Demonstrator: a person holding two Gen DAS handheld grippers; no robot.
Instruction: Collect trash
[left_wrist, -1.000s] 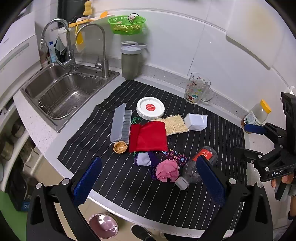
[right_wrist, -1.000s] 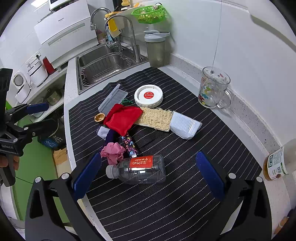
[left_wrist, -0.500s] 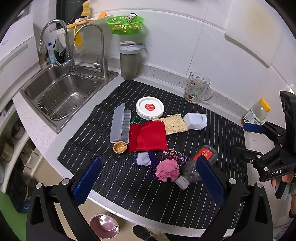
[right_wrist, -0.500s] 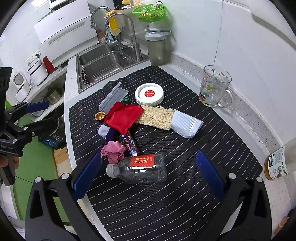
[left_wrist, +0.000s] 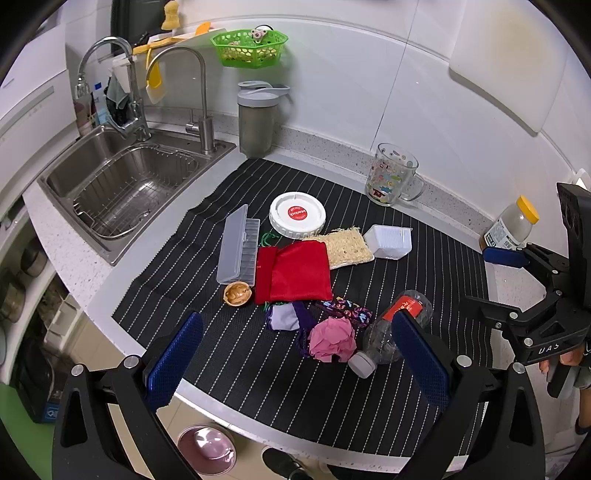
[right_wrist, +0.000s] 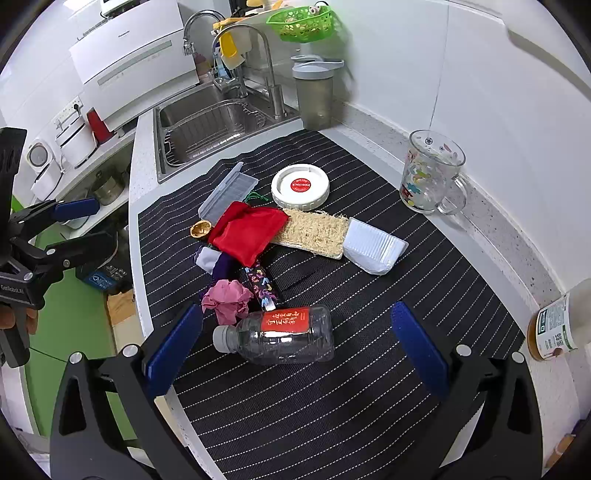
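Clutter lies on a black striped mat (left_wrist: 229, 354) (right_wrist: 369, 406). An empty clear plastic bottle with a red label (right_wrist: 280, 334) (left_wrist: 391, 332) lies on its side. Beside it are a crumpled pink paper ball (right_wrist: 227, 300) (left_wrist: 332, 339), a patterned wrapper (right_wrist: 262, 286), a walnut shell (left_wrist: 237, 292) (right_wrist: 201, 229), a red cloth pouch (left_wrist: 293, 277) (right_wrist: 245, 230) and a white plastic tray (right_wrist: 373, 249) (left_wrist: 389, 242). My left gripper (left_wrist: 297, 358) is open and empty above the mat's front edge. My right gripper (right_wrist: 297, 349) is open and empty, with the bottle lying between its jaws' line of sight.
A steel sink (left_wrist: 122, 184) is at the left, with a grey shaker cup (left_wrist: 255, 118) behind the mat. A glass mug (right_wrist: 430, 182), a white round lid (left_wrist: 297, 216), a clear flat case (left_wrist: 239, 249), a loofah pad (right_wrist: 314, 232) and a yellow-capped bottle (left_wrist: 511, 225) stand around.
Both views have shifted only slightly. In the right wrist view the bottle sits a little lower and closer. Nothing on the mat has moved.
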